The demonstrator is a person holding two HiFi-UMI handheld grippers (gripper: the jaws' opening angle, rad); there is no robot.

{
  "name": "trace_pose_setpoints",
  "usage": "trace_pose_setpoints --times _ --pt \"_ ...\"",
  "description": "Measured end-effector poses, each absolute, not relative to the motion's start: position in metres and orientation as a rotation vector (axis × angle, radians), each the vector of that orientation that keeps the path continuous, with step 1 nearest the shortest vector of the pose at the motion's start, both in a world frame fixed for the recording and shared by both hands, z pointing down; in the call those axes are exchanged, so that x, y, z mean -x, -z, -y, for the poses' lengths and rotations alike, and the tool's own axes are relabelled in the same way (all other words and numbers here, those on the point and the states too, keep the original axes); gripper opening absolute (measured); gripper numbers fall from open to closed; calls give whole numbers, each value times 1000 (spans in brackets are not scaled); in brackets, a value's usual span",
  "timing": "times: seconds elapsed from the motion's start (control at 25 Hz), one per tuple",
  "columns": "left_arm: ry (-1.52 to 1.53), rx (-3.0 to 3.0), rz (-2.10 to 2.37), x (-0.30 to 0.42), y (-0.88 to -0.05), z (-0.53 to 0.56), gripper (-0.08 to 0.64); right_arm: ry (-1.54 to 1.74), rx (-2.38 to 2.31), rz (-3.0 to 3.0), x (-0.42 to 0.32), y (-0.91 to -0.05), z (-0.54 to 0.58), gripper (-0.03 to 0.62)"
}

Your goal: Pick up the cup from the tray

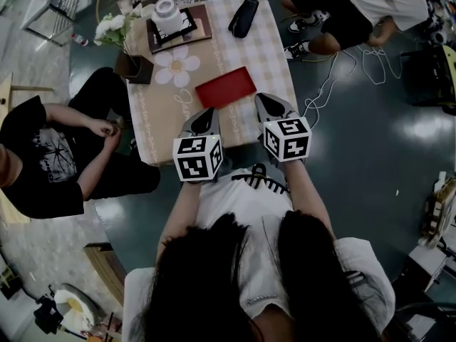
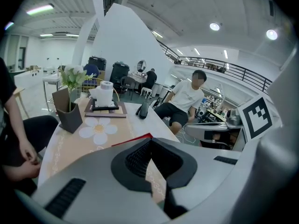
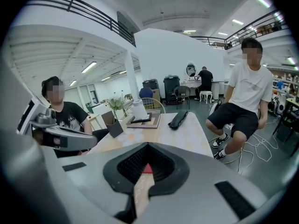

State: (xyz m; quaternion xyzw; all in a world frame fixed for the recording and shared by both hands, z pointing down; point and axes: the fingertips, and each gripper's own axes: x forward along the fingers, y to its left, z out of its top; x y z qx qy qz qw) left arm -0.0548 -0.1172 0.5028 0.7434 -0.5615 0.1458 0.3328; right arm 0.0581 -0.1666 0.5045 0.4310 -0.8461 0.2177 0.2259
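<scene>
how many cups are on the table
1. A white cup stands on the brown tray at the far end of the table, beside the flower holder. The near edge is partly covered, so another could be hidden.

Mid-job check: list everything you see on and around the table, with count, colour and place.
table: one, beige checked cloth, centre
tray: one, brown, far end of table
cup: one, white, on the tray
flower holder: one, dark, far left corner, holding white flowers
daisy shape: one, white with yellow centre, flat beside the holder
pouch: one, black, far right of table
red mat: one, mid-table
seated people: two, one in black at left, one in a white top at far right
cables: white, on the floor at right
left gripper: grey, near table edge, jaws together, empty
right gripper: grey, beside it, jaws together, empty
</scene>
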Motion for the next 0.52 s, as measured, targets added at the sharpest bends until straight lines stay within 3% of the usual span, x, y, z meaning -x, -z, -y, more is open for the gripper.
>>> trace_pose_setpoints --times 0.52 --pt "-385 -1903 1481 57 -509 111 8 -605 -1130 2317 -59 -521 155 9"
